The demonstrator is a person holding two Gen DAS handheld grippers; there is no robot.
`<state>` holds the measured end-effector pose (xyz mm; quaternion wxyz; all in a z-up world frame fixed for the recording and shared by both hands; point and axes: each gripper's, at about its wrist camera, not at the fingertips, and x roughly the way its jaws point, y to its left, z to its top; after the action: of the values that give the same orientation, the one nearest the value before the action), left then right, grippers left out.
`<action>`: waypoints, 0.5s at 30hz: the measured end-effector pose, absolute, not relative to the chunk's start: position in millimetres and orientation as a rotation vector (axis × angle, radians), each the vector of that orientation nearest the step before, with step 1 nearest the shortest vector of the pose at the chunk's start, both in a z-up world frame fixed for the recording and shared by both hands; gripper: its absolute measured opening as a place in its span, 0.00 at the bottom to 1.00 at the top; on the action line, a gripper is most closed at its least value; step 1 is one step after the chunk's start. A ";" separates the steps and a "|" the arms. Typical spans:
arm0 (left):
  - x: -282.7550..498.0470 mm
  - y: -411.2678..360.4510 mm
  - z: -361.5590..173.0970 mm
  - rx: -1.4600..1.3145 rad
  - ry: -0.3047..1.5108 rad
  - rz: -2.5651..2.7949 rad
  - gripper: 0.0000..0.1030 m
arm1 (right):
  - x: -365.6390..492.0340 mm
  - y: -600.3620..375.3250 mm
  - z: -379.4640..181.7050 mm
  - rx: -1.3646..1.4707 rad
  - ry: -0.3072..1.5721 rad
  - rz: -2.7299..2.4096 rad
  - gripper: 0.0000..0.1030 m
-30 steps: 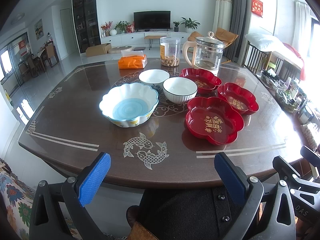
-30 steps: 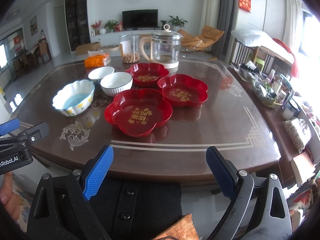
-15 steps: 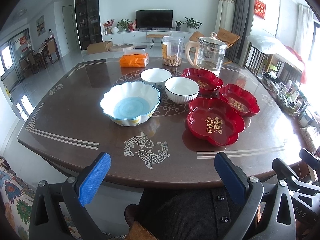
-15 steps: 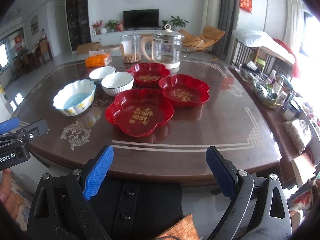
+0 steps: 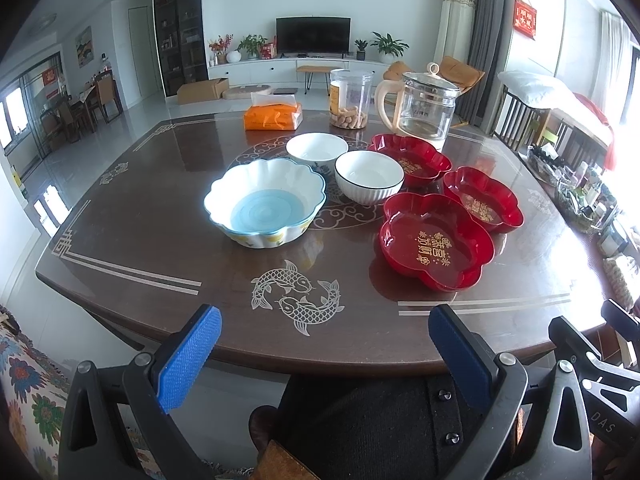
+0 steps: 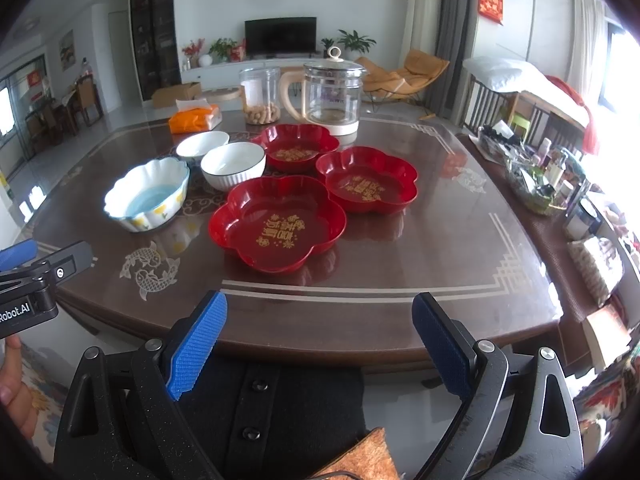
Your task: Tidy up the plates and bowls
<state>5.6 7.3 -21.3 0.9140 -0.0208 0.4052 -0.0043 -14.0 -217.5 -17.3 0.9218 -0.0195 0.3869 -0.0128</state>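
1. Nothing is stacked yet, so by my reading the step in hand is the first reach. The left gripper [image 5: 324, 344] and the right gripper [image 6: 320, 332] each hang at the bottom of their own view, short of the table [image 5: 132, 216] edge. Both have their jaws spread wide and hold nothing.
2. The near red plate [image 6: 277, 222] looks like the best first pick. It lies in the middle of the right view, straight above the right jaws and well apart from them.
3. Take it by the rim with one pad inside and one outside. The wall is shallow and glossy, so it may slip.
4. Two more red plates [image 6: 366, 180] sit behind it in the right view, near each other. Lowering one level into the next would help the lobes nest.
5. The scalloped bowl [image 5: 265, 202] lies centre-left in the left view, above the left jaws and well apart.
6. Two white bowls [image 5: 369, 176] stand just behind it. They are close together, so come from the open side to avoid knocking the neighbour.
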 end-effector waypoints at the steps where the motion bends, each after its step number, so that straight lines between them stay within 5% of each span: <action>1: 5.7 7.9 -21.5 -0.045 0.836 -0.008 1.00 | -14.1 -217.3 -17.5 -0.041 0.796 -0.026 0.93; 15: 9.5 13.4 -30.8 -0.066 0.875 -0.008 1.00 | -13.8 -217.5 -20.8 -0.040 0.805 -0.025 0.93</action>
<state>9.5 13.4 -30.8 0.9052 -0.0319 0.4237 -0.0041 -13.8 -217.5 -20.8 0.9199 -0.0193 0.3915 -0.0120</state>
